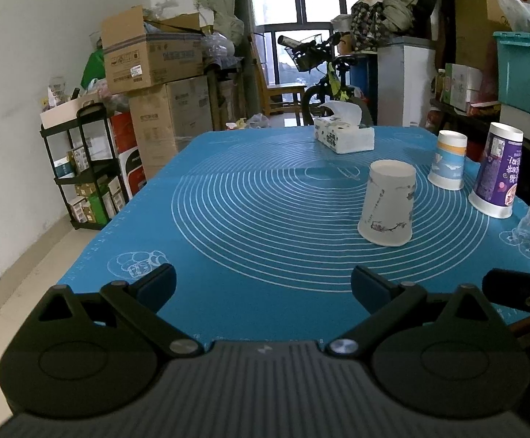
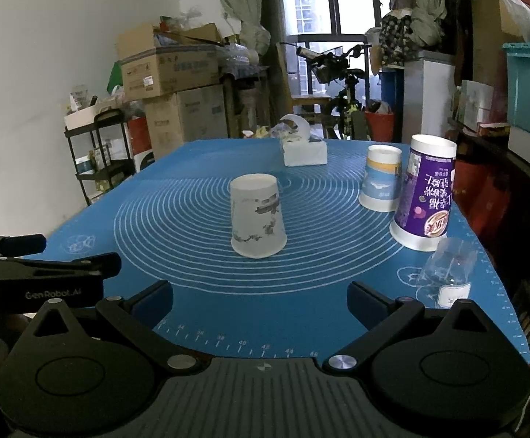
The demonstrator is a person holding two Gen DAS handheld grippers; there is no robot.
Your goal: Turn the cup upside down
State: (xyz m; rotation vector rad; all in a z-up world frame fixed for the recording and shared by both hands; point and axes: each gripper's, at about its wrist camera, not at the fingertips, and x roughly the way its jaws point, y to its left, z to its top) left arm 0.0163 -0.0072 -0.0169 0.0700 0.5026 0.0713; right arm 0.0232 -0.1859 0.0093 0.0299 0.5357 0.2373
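While both pairs of my jaws hang low over the near edge of the counter (image 1: 228, 168), each stands spread wide with nothing between its pads. My left gripper (image 1: 263, 286) looks across the blue mat (image 1: 265, 255) with its white rings, and my right gripper (image 2: 259, 301) does the same from a spot just beside it; the left one's black body shows at the left edge of the right wrist view.

The white cup (image 1: 387, 202) with the grey branch print stands mouth down on the mat, base up, near the middle of the rings. It is ahead and to the right of my left jaws, and ahead and slightly to the left of my right jaws (image 2: 257, 215). Nothing touches it.

Farther to the right stand two more cups, also mouth down: a blue and white cup (image 2: 381, 179) with a yellow band, and just beside it, nearer me, a tall purple cup (image 2: 425, 197) whose print reads upside down. A small clear plastic cup (image 2: 447, 273) stands inverted near the mat's right edge, close to my right jaws' right finger. At the far end of the counter sits a tissue box (image 1: 343, 133) with a tissue sticking up.
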